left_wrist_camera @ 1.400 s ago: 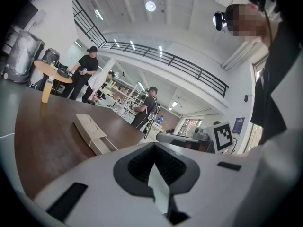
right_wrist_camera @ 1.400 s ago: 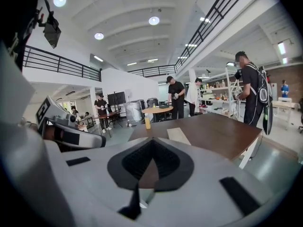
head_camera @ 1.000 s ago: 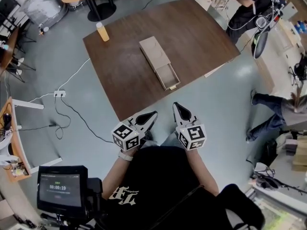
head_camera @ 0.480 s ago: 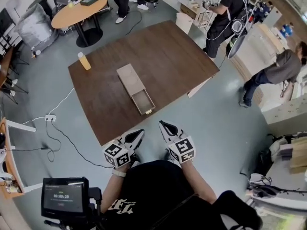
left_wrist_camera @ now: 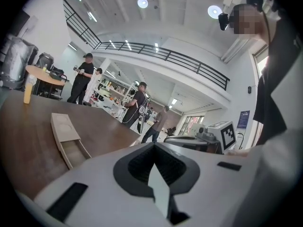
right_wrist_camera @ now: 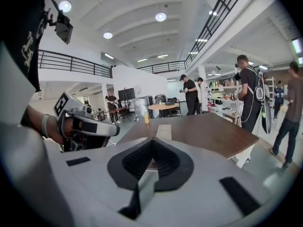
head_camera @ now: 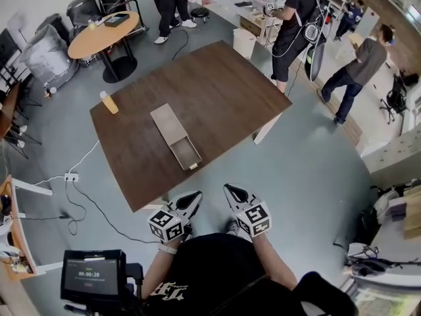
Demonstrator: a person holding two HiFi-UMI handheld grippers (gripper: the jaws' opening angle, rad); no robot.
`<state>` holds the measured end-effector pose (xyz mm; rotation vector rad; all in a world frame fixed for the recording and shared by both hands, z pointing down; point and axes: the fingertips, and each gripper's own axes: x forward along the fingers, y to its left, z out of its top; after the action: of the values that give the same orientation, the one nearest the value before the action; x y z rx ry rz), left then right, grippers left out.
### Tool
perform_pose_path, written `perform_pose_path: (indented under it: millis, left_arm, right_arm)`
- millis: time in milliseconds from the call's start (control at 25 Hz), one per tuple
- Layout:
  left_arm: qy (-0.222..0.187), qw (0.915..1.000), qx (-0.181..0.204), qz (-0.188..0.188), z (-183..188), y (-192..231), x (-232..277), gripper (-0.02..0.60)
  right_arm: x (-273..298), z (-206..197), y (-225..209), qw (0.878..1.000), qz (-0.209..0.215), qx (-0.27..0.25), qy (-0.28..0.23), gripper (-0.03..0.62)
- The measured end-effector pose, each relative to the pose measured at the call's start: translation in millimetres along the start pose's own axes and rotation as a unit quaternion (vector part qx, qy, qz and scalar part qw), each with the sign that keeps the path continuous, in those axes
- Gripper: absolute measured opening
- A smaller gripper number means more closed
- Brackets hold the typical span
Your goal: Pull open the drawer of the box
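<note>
A long wooden box (head_camera: 165, 124) lies on the dark brown table (head_camera: 223, 87), and its drawer (head_camera: 185, 153) stands pulled out toward the table's near edge. Both grippers hang close to the person's body, off the table and well short of the drawer. My left gripper (head_camera: 193, 199) is shut with nothing in it, and so is my right gripper (head_camera: 232, 191). The left gripper view shows the box (left_wrist_camera: 61, 125) and open drawer (left_wrist_camera: 73, 151) far off to the left. In the right gripper view the box (right_wrist_camera: 164, 131) lies straight ahead beyond the closed tips.
An orange bottle (head_camera: 108, 103) stands near the table's far left corner. A cable and power strip (head_camera: 72, 176) lie on the floor at left. A round table (head_camera: 102, 33) and chairs stand behind. People (head_camera: 294, 25) stand at the back right beside a white bin (head_camera: 244, 43).
The person and both grippers have drawn back from the table, so the box and open drawer lie farther away. Both grippers stay shut and empty.
</note>
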<state>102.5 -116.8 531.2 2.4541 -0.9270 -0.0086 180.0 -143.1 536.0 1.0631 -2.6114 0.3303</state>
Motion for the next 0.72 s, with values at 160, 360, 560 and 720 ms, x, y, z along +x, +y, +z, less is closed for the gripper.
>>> perform_pose_path:
  millis: [160,360,560,720]
  left_arm:
    - [0.0,1.0,0.009,-0.002,-10.2,-18.7,7.3,0.0]
    - [-0.005,0.9998,0.014,-0.009,-7.1,-25.8,10.4,0.0]
    - [-0.001,0.9999,0.009,-0.011,-11.8,-27.4,10.4,0.0]
    - [0.001,0.9999,0.004,-0.01,-16.5,-28.6,8.8,0.0]
  right_arm:
    - [-18.2,-8.4,-6.3,1.0,-0.002,0.004,-0.004,-0.014]
    - [-20.3,-8.6,-5.1,1.0,-0.002,0.004,0.0,-0.014]
    - [-22.2,-14.4,-4.1,1.0,-0.005,0.007,0.008,-0.014]
    - [-23.4,-18.7,-3.6,1.0,-0.005,0.006,0.014,-0.013]
